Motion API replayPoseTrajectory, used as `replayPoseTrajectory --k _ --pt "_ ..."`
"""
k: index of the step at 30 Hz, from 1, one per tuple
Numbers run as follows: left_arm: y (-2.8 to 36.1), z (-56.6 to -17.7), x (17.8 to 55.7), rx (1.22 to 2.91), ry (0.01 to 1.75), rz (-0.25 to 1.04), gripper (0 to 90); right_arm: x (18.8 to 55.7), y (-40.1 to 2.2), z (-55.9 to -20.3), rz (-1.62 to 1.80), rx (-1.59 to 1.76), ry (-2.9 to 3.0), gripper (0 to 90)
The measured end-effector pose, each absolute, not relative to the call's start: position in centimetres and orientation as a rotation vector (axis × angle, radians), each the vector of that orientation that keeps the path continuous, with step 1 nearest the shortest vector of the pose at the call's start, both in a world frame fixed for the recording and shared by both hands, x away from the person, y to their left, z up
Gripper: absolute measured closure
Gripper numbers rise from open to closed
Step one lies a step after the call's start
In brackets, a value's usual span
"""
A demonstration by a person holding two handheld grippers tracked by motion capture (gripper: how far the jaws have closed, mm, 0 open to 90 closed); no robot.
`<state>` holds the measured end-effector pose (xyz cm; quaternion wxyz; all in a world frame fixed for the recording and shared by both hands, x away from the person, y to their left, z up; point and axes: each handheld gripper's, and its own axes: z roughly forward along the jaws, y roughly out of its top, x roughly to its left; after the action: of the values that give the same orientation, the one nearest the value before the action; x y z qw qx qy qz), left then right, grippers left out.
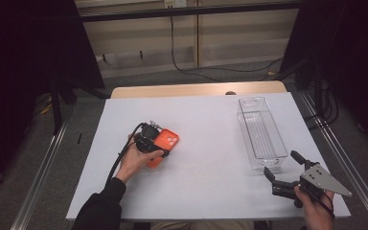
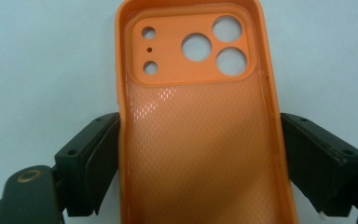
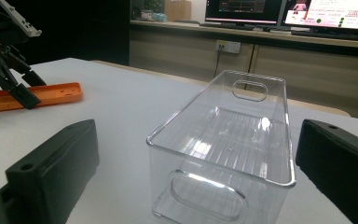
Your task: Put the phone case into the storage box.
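The orange phone case lies open side up, 5 camera cutouts showing, with the left gripper clamping its long edges.

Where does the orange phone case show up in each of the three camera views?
High view: orange phone case lies left of centre on the white table, under the left gripper.
Left gripper view: centre, between the jaws.
Right gripper view: far left.
Shared landmark: the camera-hole corner.
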<state>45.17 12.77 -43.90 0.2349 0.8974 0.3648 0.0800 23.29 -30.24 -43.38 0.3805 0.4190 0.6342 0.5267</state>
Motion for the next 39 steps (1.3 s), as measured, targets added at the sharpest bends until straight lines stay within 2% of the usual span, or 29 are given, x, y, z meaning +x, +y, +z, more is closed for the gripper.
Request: replayPoseTrajectory --k 19,39 --pt "13.1 -43.2 44.9 2.400 1.000 0.204 15.9 23.3 -30.2 -43.4 1.344 1.074 1.619 0.0" --pt "14.2 -42.3 44.3 2.302 1.020 0.275 15.8 23.3 -30.3 -43.4 1.345 1.070 1.617 0.0"
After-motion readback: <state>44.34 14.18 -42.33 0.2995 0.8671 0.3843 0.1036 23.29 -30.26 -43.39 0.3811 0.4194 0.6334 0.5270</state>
